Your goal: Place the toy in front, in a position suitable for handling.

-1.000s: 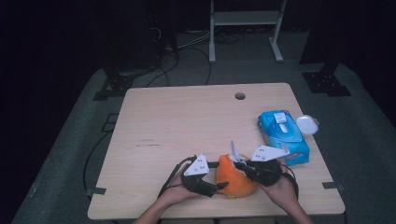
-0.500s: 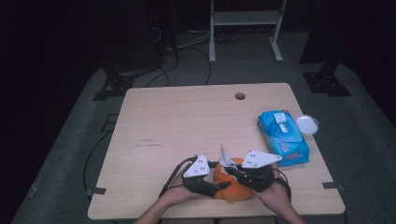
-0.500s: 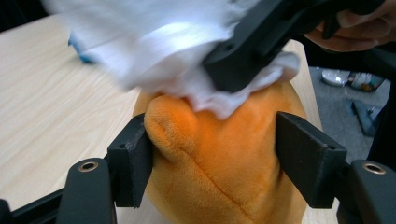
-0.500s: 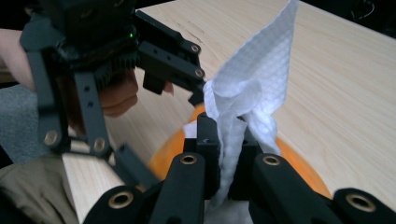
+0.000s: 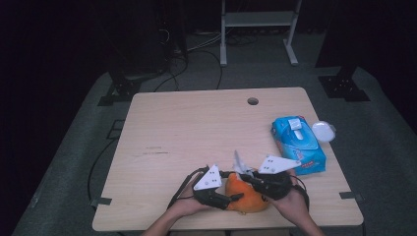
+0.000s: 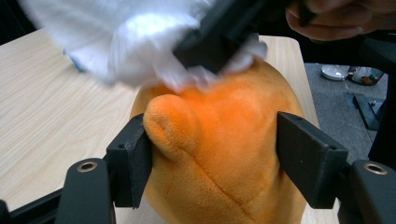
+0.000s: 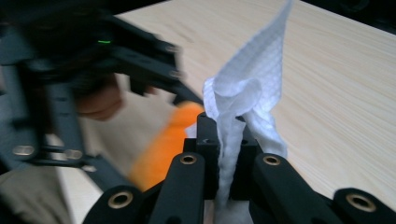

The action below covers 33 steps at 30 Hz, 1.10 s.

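Note:
An orange plush toy (image 5: 244, 196) lies near the table's front edge. My left gripper (image 5: 231, 198) has its jaws closed on both sides of the plush toy (image 6: 219, 154), pressing into its soft body. My right gripper (image 5: 244, 175) is shut on a white wet wipe (image 7: 247, 100), whose free end stands up above the jaws. In the left gripper view the wet wipe (image 6: 140, 51) rests against the top of the toy. The wet wipe (image 5: 239, 162) sticks up just above the toy in the high view.
A blue pack of wet wipes (image 5: 297, 143) lies at the right side of the table (image 5: 196, 128), with a white round lid (image 5: 323, 131) by its far end. A cable hole (image 5: 253, 101) sits near the back edge. A metal stand (image 5: 258, 29) is behind.
My right gripper has moved left with the wipe, from beside the toy to over its top. The left gripper has stayed on the toy.

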Motion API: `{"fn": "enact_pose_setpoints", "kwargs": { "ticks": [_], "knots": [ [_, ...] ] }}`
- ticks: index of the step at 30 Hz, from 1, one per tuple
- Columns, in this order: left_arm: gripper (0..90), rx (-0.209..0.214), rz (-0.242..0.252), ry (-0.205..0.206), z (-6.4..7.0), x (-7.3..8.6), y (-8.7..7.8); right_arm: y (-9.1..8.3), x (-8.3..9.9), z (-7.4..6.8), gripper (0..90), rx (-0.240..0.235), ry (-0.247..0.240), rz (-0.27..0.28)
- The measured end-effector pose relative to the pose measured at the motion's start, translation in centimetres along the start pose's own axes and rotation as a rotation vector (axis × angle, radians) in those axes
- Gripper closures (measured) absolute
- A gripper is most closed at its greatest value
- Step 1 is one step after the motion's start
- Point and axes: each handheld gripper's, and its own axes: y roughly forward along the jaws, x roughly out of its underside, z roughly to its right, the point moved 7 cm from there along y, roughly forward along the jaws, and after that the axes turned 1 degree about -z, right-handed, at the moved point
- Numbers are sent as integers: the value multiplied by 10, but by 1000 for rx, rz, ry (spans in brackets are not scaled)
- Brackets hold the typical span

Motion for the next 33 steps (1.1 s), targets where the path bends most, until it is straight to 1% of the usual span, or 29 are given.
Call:
{"fn": "enact_pose_setpoints", "kwargs": {
  "ticks": [1,2,4,5,6,7,9,12,13,14,15,17,19,20,21,24,26,28,29,31,32,33],
  "knots": [
    [301,-6,-2,6,-1,0,-1,2,0,-2,849,11,-23,-12],
    [305,-12,1,8,-1,0,-2,2,-1,-2,849,17,-36,-15],
    [311,-13,-1,7,-3,0,-3,-1,0,3,849,17,-16,-18],
    [314,-9,-3,1,-4,1,-3,-3,2,9,849,26,-5,-18],
    [315,-7,-2,-13,-5,2,-3,-4,4,12,849,30,4,-22],
    [316,-7,-8,-14,-6,3,-3,-7,8,19,849,42,18,-28],
    [317,-2,-11,-23,-7,5,-4,-11,15,28,848,50,47,-35],
    [315,3,-9,-30,-7,6,-5,-15,21,37,844,55,74,-39],
    [312,7,-11,-33,-6,6,-5,-16,22,37,844,48,87,-39],
    [303,10,-13,-39,-7,6,-5,-16,23,36,845,44,91,-38],
    [276,21,-16,-57,-7,5,-5,-14,23,35,845,44,80,-40],
    [204,37,-11,-103,-9,5,-6,-12,22,28,843,30,46,-46],
    [161,57,-6,-149,-11,5,-6,-10,22,22,844,20,13,-51],
    [140,67,-4,-170,-11,4,-6,-9,21,19,844,10,5,-51],
    [122,75,-5,-179,-12,4,-7,-9,20,16,844,2,-7,-50],
    [86,103,-2,-231,-12,3,-5,-7,18,6,845,-28,-52,-49],
    [72,118,-7,-247,-11,3,-2,-6,16,0,843,-50,-64,-48],
    [78,113,-25,-229,-9,5,0,-5,15,-4,842,-46,-76,-49],
    [128,105,-33,-214,-9,5,0,-5,14,-5,842,-35,-79,-48],
    [265,83,-31,-181,-10,2,-4,-6,12,-2,844,-8,-75,-37],
    [325,66,-17,-163,-11,-1,-6,-7,10,-1,845,1,-64,-25],
    [353,35,12,-141,-12,-5,-7,-9,7,1,846,16,-60,-9]
  ]
}}
